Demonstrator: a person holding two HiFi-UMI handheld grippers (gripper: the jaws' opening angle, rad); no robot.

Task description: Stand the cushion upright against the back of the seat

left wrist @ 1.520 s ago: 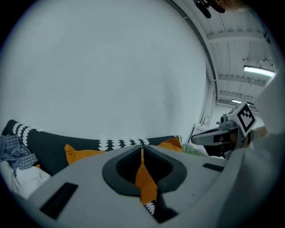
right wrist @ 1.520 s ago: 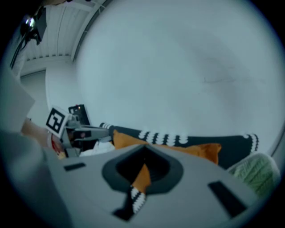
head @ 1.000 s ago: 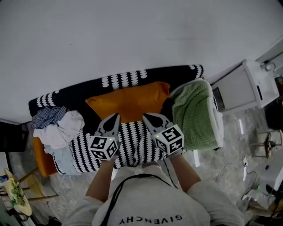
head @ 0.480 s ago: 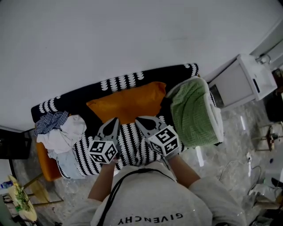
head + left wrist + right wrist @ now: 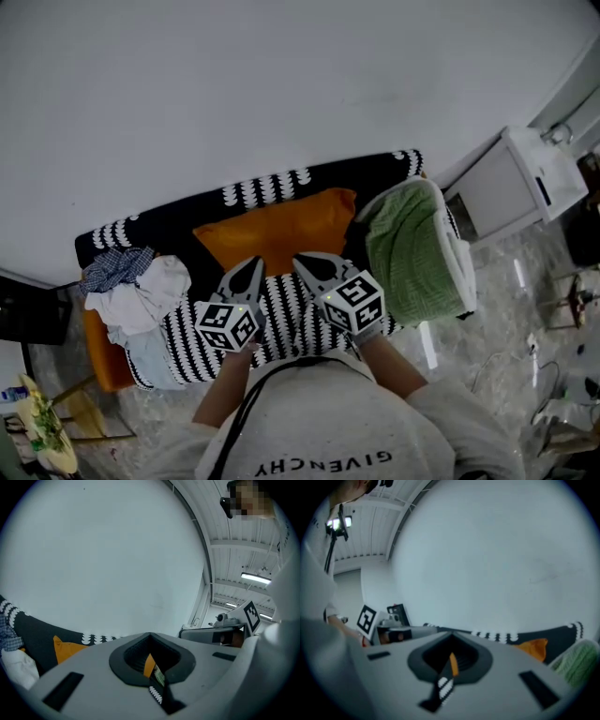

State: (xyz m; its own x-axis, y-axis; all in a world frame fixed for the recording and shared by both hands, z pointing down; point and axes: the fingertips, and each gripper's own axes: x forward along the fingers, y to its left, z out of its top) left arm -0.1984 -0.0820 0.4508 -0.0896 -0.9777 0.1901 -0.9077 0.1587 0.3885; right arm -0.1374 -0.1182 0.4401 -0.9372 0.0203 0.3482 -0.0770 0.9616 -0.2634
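Observation:
The orange cushion (image 5: 277,230) stands on its long edge and leans on the back (image 5: 187,220) of the black-and-white patterned sofa. One corner of the cushion (image 5: 65,648) shows in the left gripper view, and the cushion (image 5: 532,648) also shows in the right gripper view. My left gripper (image 5: 251,264) and right gripper (image 5: 305,261) hover side by side over the seat (image 5: 281,295), just in front of the cushion and not touching it. Both are shut with nothing held: the left gripper (image 5: 150,641) and right gripper (image 5: 451,639) show closed jaws.
A folded green blanket (image 5: 412,248) hangs over the sofa's right end. A heap of clothes (image 5: 131,286) lies at the left end. A white cabinet (image 5: 511,183) stands to the right of the sofa. A plain white wall (image 5: 281,84) rises behind it.
Both grippers have lifted a little and drawn back from the cushion, closer to each other. The cushion stays leaning on the sofa back.

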